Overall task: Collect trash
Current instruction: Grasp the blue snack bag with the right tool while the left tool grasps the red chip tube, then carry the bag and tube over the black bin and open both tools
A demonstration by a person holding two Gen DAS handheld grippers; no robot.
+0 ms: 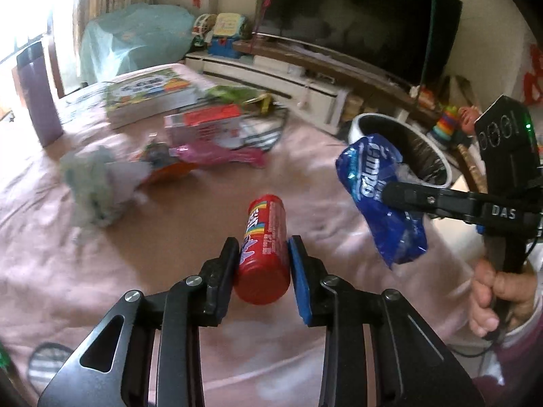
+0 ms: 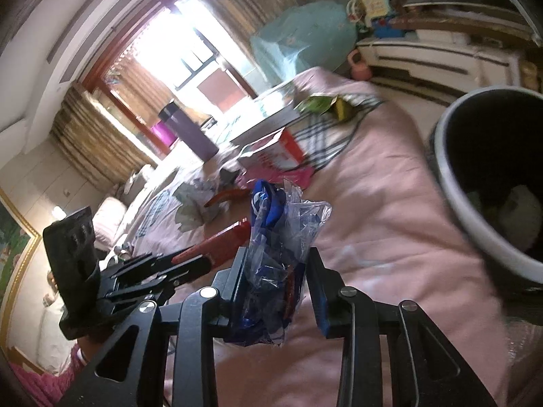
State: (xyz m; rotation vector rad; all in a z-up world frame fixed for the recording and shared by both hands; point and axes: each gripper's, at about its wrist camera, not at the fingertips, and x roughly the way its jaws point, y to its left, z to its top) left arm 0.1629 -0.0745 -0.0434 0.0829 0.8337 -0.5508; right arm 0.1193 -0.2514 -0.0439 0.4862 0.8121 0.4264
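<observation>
My left gripper (image 1: 263, 249) is shut on a red candy tube (image 1: 264, 247) with a rainbow label, held over the pink cloth. My right gripper (image 2: 276, 264) is shut on a crumpled blue plastic wrapper (image 2: 275, 237). The wrapper (image 1: 380, 200) also shows in the left wrist view, hanging from the right gripper beside the trash bin (image 1: 437, 166). The bin (image 2: 451, 183), dark inside with a pale rim, stands at the right in the right wrist view. The red tube (image 2: 220, 240) and the left gripper show at the left there.
On the pink cloth (image 1: 169, 237) lie crumpled grey paper (image 1: 98, 183), a pink wrapper (image 1: 217, 154), a red and white box (image 1: 203, 125), a stack of books (image 1: 149, 96) and a purple bottle (image 1: 39, 95). A TV (image 1: 356, 17) and a white cabinet stand behind.
</observation>
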